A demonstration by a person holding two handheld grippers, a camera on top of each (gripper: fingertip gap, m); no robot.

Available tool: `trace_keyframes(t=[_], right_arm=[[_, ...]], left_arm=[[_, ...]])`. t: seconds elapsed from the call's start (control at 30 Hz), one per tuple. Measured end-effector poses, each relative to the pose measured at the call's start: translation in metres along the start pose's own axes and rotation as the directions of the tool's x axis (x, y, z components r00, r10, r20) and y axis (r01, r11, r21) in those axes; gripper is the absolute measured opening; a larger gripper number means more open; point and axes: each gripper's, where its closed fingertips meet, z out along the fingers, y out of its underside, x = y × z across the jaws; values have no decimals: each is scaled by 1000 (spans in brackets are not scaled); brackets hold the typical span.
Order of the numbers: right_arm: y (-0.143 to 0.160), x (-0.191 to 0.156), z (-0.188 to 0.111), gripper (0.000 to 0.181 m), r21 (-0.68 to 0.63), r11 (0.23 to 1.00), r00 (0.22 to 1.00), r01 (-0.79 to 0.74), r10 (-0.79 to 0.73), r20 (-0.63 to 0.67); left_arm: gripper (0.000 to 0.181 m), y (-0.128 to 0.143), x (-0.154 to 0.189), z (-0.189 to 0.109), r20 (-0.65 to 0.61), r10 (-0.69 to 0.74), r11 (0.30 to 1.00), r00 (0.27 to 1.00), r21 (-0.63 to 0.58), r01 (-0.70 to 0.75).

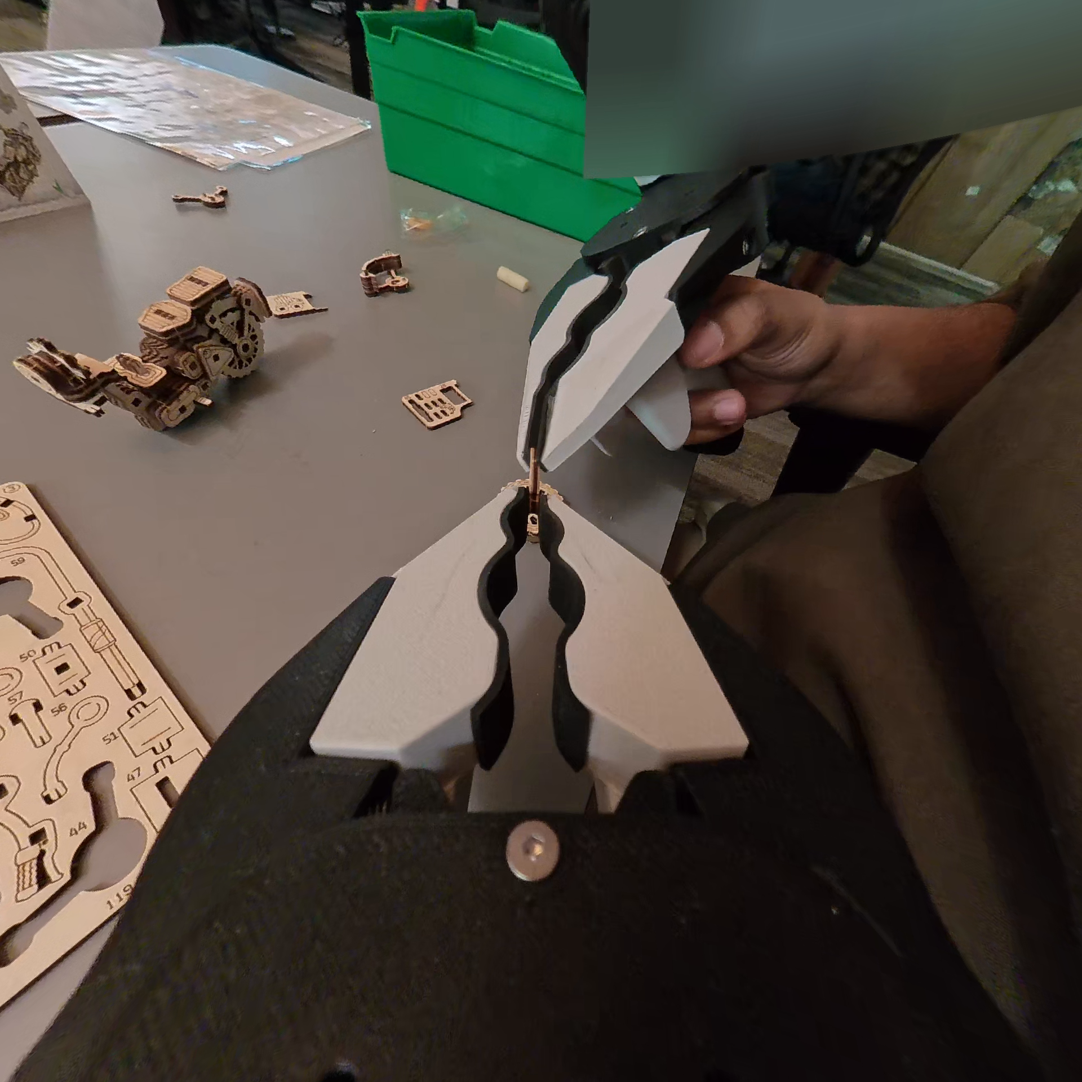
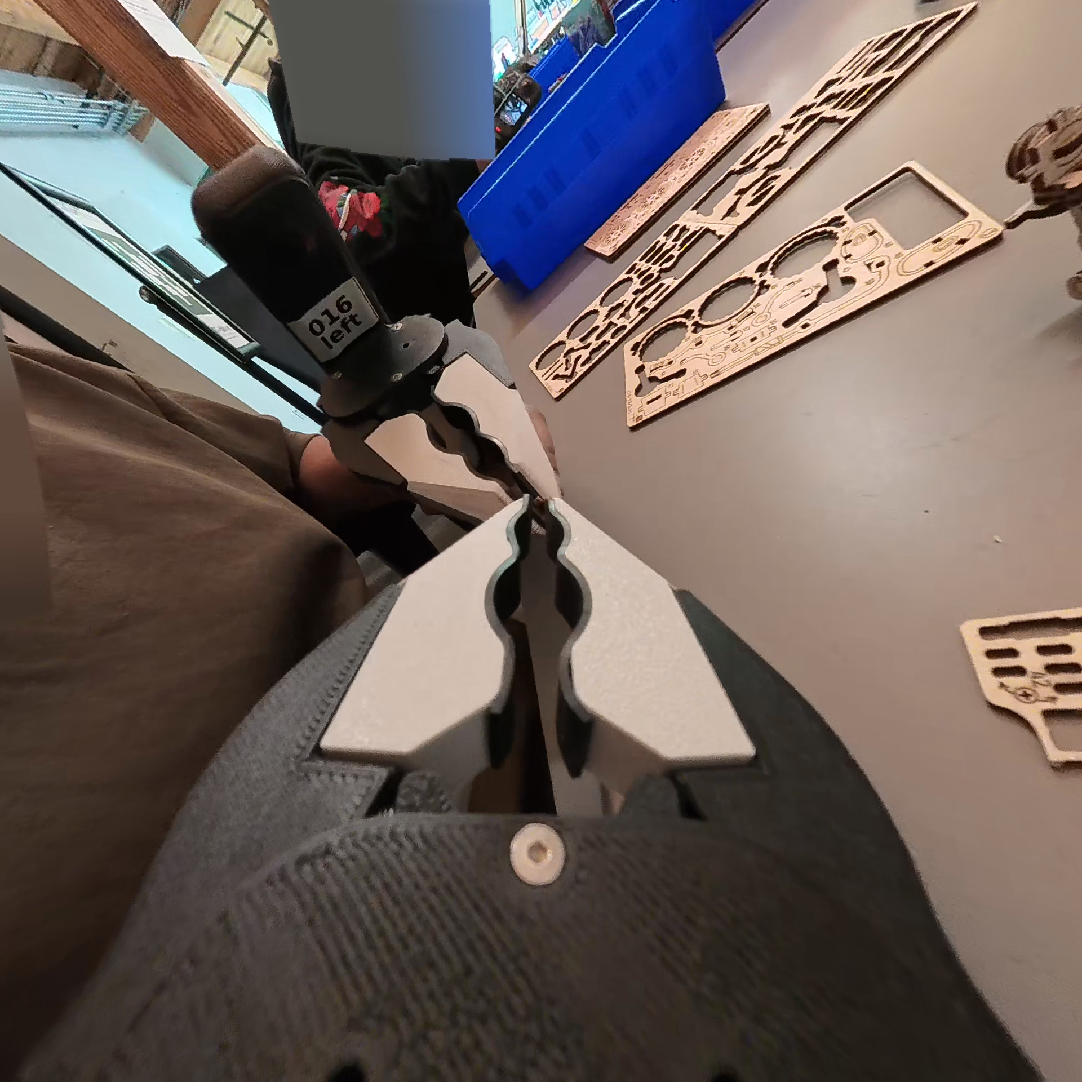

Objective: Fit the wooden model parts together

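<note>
My left gripper [image 1: 530, 497] is shut on a small toothed wooden part [image 1: 531, 520], held just off the table's right edge. My right gripper [image 1: 531, 459] comes in from the upper right, held by a hand, and is shut on a thin wooden strip [image 1: 534, 471]. The strip's end goes into the toothed part, and the two gripper tips almost touch. In the right wrist view my right gripper [image 2: 537, 509] meets the left one's grey fingers [image 2: 486, 410] tip to tip. The parts are mostly hidden there. A partly built wooden model [image 1: 164, 351] stands on the grey table [image 1: 293, 468].
Loose wooden parts lie around: a grille piece [image 1: 436, 404], a curved piece [image 1: 383, 274] and a small one [image 1: 202, 198]. A cut-out sheet [image 1: 58, 732] lies near left. A green bin [image 1: 480, 117] and a plastic bag [image 1: 187, 111] sit at the back. More sheets [image 2: 790, 281] and a blue bin [image 2: 597, 146] lie beyond. The grippers are tip to tip, or close to it. It is some 15 cm from my right tips to the partly built wooden model [image 1: 164, 351].
</note>
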Motion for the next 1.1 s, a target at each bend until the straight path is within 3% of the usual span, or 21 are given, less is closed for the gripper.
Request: trace_keyframes(t=[0.23, 0.57, 1.0, 1.1], right_arm=[[-10, -10, -3, 1, 57, 997, 998, 45, -47, 33], [-8, -8, -1, 2, 45, 998, 999, 37, -38, 28], [-7, -6, -3, 2, 50, 998, 996, -49, 46, 73], [-14, 1, -7, 17, 91, 993, 997, -73, 69, 42]], left_arm=[[24, -2, 1, -2, -37, -47, 999, 998, 18, 47], [2, -10, 0, -5, -8, -17, 998, 1000, 68, 17], [1, -15, 0, -8, 3, 14, 995, 1000, 97, -15], [1, -18, -3, -11, 32, 33, 993, 999, 116, -36]])
